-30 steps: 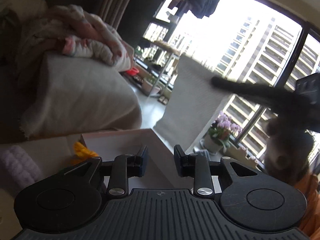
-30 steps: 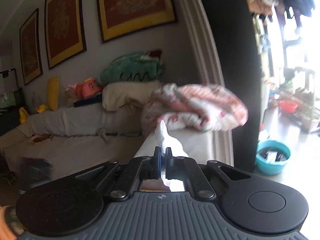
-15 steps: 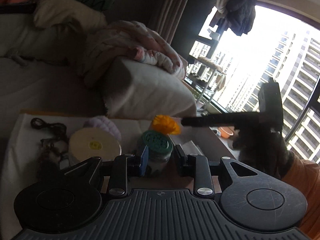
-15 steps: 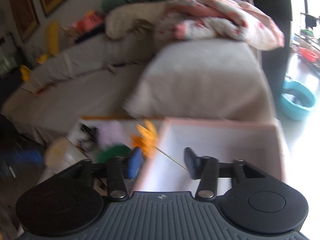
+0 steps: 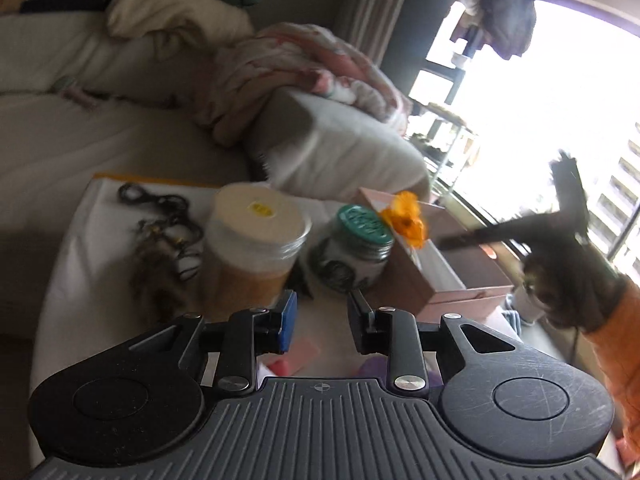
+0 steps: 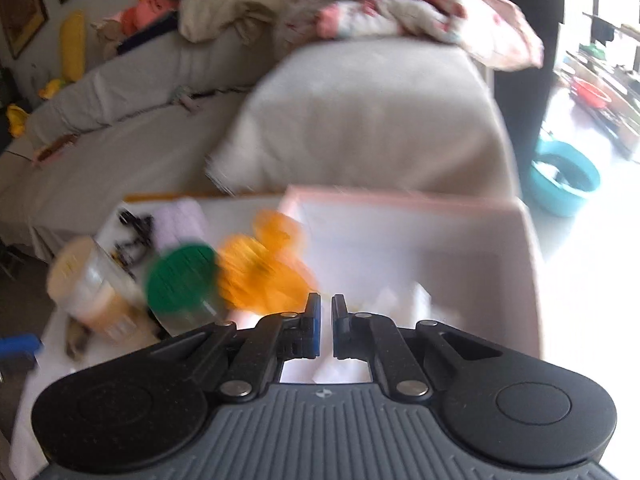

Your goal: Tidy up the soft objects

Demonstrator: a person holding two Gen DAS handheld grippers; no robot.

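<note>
A pink box [image 6: 516, 248] with a white inside stands on the table; it also shows in the left wrist view [image 5: 424, 280]. An orange flower [image 6: 260, 272] leans at the box's left edge, and shows in the left wrist view [image 5: 406, 220]. White soft pieces [image 6: 400, 300] lie inside the box. My right gripper [image 6: 326, 316] is over the box, jaws nearly together with a narrow gap, nothing seen between them. My left gripper [image 5: 320, 312] is open and empty above the table, in front of the jars. The right gripper [image 5: 568, 216] shows blurred at the right.
A tall cream-lidded jar [image 5: 252, 248] and a green-lidded jar [image 5: 352, 256] stand left of the box. A dark chain tangle [image 5: 160, 232] lies on the white table cover [image 5: 80, 272]. A lilac fluffy item [image 6: 180, 224] lies behind the jars. A grey sofa [image 6: 360, 112] with blankets is beyond.
The right gripper let go of a white cloth, opened over the box, and has now closed almost fully. The left gripper swung down towards the jars and stayed open.
</note>
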